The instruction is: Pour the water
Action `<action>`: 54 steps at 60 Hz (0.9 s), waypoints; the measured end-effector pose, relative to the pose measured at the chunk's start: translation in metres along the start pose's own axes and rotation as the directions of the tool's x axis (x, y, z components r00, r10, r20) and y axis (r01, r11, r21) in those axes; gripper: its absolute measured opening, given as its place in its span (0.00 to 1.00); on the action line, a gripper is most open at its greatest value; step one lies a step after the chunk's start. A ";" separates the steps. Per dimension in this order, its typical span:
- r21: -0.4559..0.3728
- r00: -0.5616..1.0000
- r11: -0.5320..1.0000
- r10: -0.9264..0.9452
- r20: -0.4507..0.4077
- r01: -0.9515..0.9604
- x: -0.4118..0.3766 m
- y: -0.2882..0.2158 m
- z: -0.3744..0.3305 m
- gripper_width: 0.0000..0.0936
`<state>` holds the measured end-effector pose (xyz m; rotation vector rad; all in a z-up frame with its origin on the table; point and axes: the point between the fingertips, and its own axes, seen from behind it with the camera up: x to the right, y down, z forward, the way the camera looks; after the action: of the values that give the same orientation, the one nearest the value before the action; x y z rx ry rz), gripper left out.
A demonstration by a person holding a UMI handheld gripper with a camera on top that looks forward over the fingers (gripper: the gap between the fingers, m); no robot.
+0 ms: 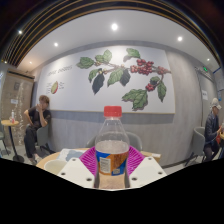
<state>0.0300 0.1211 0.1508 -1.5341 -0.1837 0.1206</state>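
A clear plastic water bottle (112,150) with a red cap (113,112) and a blue-and-orange label stands upright between my gripper's (112,166) fingers. Both pink pads (90,158) press against the bottle's sides, so the gripper is shut on it. The bottle is held up, with its lower part hidden between the fingers. The water level inside is hard to tell.
A round table edge (50,160) shows just behind the fingers on the left. A seated person (38,122) is at the far left and another person (213,130) at the far right. A wall with a painted leafy branch (120,75) lies beyond.
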 end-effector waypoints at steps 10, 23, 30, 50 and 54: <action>0.014 0.998 0.998 0.056 -0.006 -0.056 0.011 0.012 0.000 0.36; -0.013 0.999 0.999 0.038 0.011 -0.038 0.008 0.012 0.000 0.48; -0.071 1.000 0.997 -0.007 0.011 0.007 -0.004 0.008 -0.008 0.77; -0.163 0.998 0.987 0.003 0.060 0.006 -0.011 0.004 -0.103 0.92; -0.170 0.994 0.985 0.037 0.101 -0.020 -0.010 0.021 -0.132 0.92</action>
<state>0.0469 -0.0097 0.1260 -1.7010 -0.2598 0.2121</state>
